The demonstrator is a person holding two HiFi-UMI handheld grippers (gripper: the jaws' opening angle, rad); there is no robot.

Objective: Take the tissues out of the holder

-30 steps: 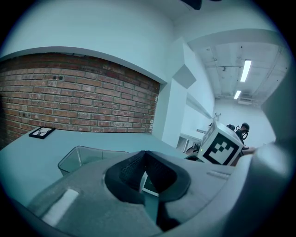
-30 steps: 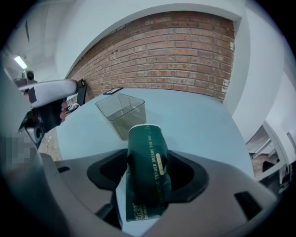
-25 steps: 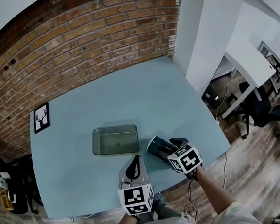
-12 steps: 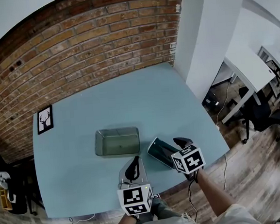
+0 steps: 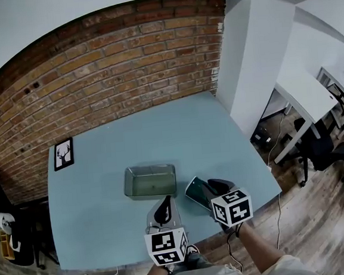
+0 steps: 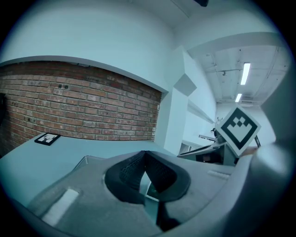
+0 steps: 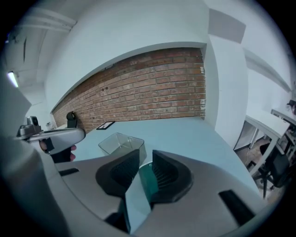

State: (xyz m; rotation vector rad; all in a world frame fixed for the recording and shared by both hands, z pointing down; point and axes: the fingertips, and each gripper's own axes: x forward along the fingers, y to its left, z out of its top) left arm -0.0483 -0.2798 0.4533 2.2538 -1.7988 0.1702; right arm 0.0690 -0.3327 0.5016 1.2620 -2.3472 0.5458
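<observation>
A clear, empty-looking holder sits mid-table; the right gripper view shows it too, beyond the jaws. Just right of it, a dark teal tissue pack hangs tilted above the table in my right gripper. In the right gripper view the pack stands on edge between the jaws, which have just been closing on it; the right gripper is shut on it. My left gripper hovers near the table's front edge, in front of the holder. Its jaws meet at the tips with nothing between them.
A small framed deer picture lies at the table's far left by the brick wall. The light blue table ends just behind both grippers. To the right stand a white pillar, desks and office chairs.
My right gripper has risen with the teal pack, and its jaws have drawn closer together. The left gripper has lifted slightly. The holder has stayed put.
</observation>
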